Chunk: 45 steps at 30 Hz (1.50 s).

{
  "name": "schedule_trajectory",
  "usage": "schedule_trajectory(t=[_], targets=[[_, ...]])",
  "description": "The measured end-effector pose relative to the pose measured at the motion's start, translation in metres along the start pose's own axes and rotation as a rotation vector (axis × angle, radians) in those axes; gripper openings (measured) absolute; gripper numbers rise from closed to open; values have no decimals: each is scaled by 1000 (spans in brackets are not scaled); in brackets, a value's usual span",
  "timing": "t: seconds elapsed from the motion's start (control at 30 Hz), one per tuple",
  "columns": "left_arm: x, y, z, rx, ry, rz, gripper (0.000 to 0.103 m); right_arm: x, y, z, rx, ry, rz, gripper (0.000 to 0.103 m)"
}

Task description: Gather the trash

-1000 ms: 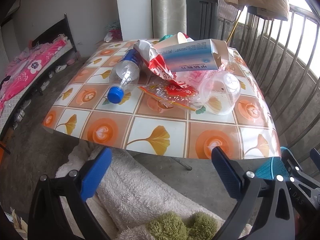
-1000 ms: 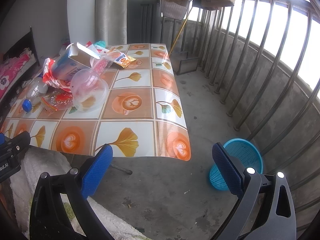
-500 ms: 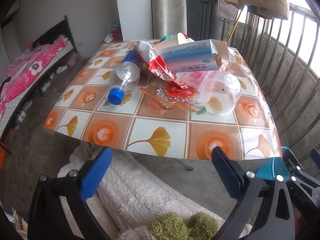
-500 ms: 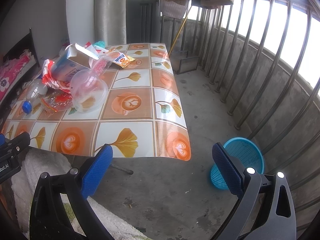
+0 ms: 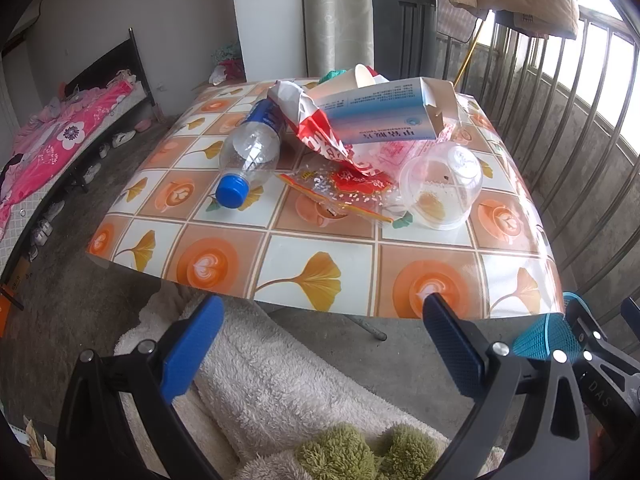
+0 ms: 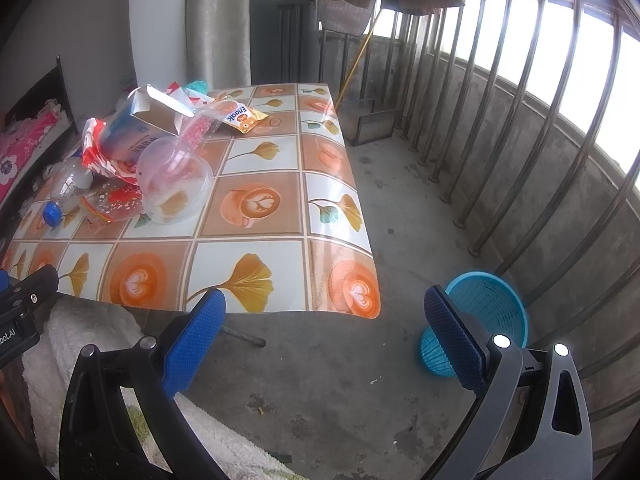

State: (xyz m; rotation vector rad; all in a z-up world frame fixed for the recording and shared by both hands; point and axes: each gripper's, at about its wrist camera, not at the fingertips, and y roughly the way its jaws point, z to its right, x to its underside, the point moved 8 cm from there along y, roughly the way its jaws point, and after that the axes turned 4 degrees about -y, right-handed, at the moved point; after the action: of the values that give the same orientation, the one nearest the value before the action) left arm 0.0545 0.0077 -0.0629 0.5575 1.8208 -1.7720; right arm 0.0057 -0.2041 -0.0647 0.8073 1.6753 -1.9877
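Trash lies on a low table (image 5: 320, 276) with an orange tile-pattern cloth: a clear plastic bottle (image 5: 248, 156) with a blue cap, a blue-and-white carton (image 5: 380, 116), a red-and-white wrapper (image 5: 320, 136), a clear wrapper (image 5: 340, 192), an upturned clear plastic cup (image 5: 440, 188) and a paper cup (image 5: 362, 76). An orange snack packet (image 6: 242, 116) lies further back. A blue mesh waste basket (image 6: 476, 316) stands on the floor right of the table. My left gripper (image 5: 320, 344) is open and empty before the table's near edge. My right gripper (image 6: 324, 340) is open and empty above the floor, near the table's right corner.
A metal railing (image 6: 500, 120) runs along the right side. A white fluffy blanket (image 5: 280, 392) lies under both grippers. A bed with pink bedding (image 5: 60, 140) stands at the left. A dustpan (image 6: 368, 124) leans by the railing.
Both grippers have drifted slightly; the table sits a little higher in the left wrist view. Nothing was grasped or moved.
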Motion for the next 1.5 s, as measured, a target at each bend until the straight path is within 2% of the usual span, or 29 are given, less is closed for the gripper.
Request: schedule_trajectory(t=[0.5,0.67,0.8,0.9,0.97,1.03,1.13,1.23,1.5], targets=[[0,3,-9,-10,-1,-4,98,-12,6,6,5,7,8,96],[-9,8,-21,-23,-4,5,98,-37,10,0,-7,-10,61,96],[-24,9,-46,-41,-23,35,98,-66,15,-10,-63,-43,119,95],[-35,11,-59,3,-37,45,98,-83,22,-20,-134,-69,151,96],[-42,13,-65,58,-50,48,98,-93,26,-28,-192,-74,164,95],[-49,12,-70,135,-75,72,98,-100,29,-36,-220,-93,170,95],[-57,7,-81,288,-166,139,98,-106,34,-50,-262,-121,174,95],[-63,12,-84,341,-228,130,98,-104,43,-67,-337,-122,130,95],[-104,22,-57,437,-162,154,97,-108,68,-104,-481,-135,40,92]])
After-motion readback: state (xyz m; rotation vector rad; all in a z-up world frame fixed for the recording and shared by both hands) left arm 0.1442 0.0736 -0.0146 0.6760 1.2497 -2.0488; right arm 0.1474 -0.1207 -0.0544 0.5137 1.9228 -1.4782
